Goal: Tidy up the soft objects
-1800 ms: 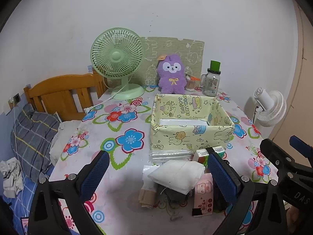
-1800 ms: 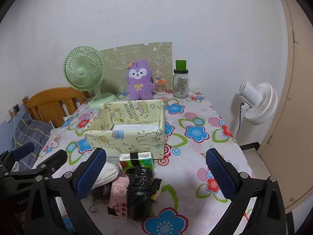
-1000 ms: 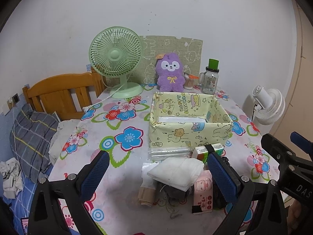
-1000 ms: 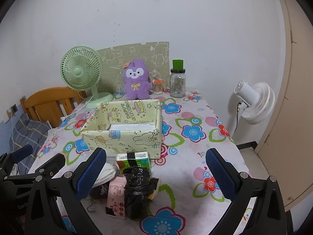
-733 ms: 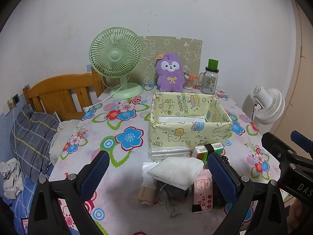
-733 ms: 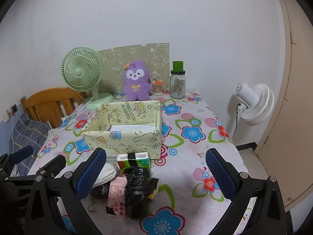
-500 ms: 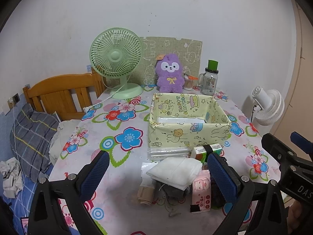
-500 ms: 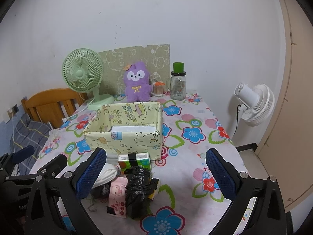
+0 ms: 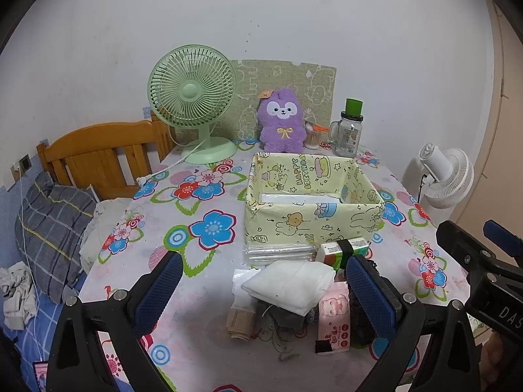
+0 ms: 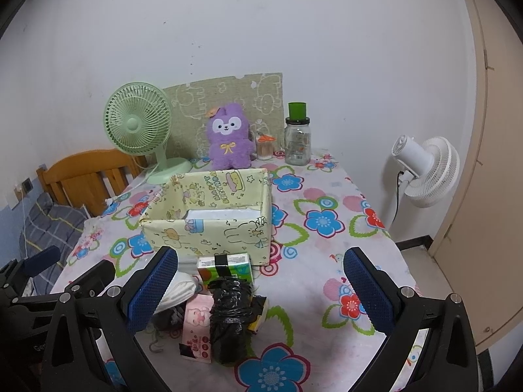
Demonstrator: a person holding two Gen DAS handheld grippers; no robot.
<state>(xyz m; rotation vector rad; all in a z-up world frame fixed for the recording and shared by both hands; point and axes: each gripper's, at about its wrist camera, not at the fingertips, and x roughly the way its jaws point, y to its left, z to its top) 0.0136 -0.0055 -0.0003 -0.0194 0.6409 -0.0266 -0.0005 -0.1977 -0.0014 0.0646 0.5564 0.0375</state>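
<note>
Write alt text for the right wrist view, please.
The open right gripper hovers over a pile of small items, including a black bundle, before a yellow cartoon box on a flowered table. Behind stands a purple plush toy.

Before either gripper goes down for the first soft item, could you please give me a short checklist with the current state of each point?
1. Left gripper jaws wide apart, holding nothing: ok.
2. Right gripper jaws wide apart, holding nothing: ok.
3. Yellow cartoon-print paper box open at the top with room inside; only a flat white item on its floor: ok.
4. Folded white cloth pad lies on top of the pile, nothing over it: ok.
5. Crumpled black plastic bag overlaps the pink printed tissue pack, so it may drag it: not ok.
6. What lies under the white pad: cannot tell.
</note>
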